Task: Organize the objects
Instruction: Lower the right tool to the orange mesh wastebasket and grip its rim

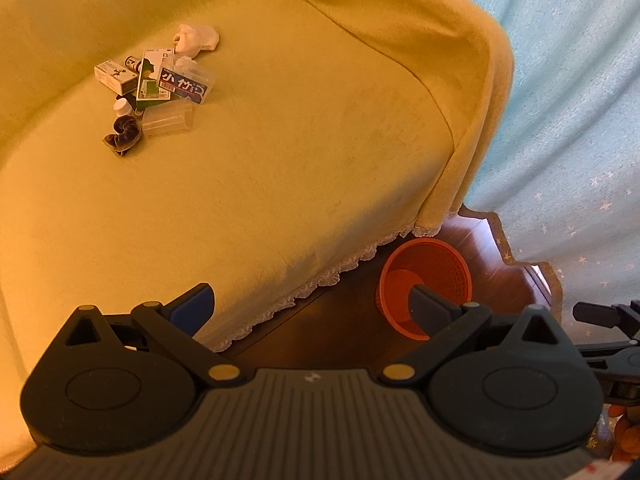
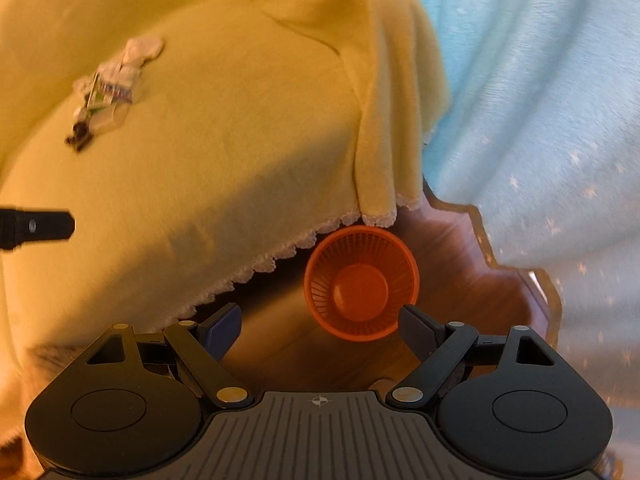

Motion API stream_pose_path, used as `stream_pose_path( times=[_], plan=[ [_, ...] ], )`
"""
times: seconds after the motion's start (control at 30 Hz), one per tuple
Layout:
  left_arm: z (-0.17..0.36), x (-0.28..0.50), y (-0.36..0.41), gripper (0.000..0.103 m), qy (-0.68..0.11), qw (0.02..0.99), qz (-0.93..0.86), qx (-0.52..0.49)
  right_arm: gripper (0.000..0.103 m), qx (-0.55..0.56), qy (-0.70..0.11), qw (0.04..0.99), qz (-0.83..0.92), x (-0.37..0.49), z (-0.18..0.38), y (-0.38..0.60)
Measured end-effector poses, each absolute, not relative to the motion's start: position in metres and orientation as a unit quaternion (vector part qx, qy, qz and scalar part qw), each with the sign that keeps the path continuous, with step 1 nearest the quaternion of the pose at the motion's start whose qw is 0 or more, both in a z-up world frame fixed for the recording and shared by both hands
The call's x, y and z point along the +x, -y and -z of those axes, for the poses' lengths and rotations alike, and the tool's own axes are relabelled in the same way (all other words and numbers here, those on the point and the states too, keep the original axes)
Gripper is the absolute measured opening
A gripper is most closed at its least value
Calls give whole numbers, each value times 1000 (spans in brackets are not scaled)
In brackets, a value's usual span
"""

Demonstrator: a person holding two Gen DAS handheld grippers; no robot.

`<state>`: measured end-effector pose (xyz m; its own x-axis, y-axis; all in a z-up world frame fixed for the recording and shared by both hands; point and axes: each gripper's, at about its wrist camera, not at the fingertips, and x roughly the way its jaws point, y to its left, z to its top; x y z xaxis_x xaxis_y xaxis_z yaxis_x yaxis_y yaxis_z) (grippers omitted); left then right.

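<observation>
We see the left hand-held gripper (image 1: 312,308) with its fingers spread wide and nothing between them, hanging over the front edge of a sofa draped in a yellow cover (image 1: 280,152); the right hand-held gripper (image 2: 320,328) is likewise spread and holds nothing, and it sits above an orange mesh basket (image 2: 362,282) that stands on the dark wooden floor (image 2: 452,248) just beside the cover's lace hem; in the left wrist view the same basket (image 1: 426,276) shows behind the left gripper's right finger. The things to be sorted lie in a small heap on the sofa seat, well apart from both grippers and from the basket: a crumpled white cloth (image 1: 197,39) at the far end, a clear case with a blue and red label (image 1: 185,83) resting on a green and white box (image 1: 151,76), a small white carton (image 1: 115,75) beside it, a clear plastic cup (image 1: 168,121) lying on its side, a little white-capped bottle (image 1: 123,107), and a dark scrunchie (image 1: 124,134) nearest us; in the right wrist view that heap is blurred. A pale blue curtain with stars (image 1: 568,100) hangs to the right of the sofa.
</observation>
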<state>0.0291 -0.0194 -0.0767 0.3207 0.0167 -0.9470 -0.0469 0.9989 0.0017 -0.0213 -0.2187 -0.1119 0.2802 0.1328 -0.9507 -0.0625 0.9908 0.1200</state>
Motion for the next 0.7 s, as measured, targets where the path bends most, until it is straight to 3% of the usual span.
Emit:
stream_pose_path(
  times=[0.23,0.47,0.7],
  plan=[
    [146,18,24,101,-588,808,-22,-11,83,-25,-587,802,-106,-25,177,215],
    [246,7,28,101,-595,804,-9,-13,83,-82,-580,796,-156,-33,280,216],
    [339,2,30,101,-601,799,5,-6,70,-150,-566,780,-220,-45,380,207]
  ],
)
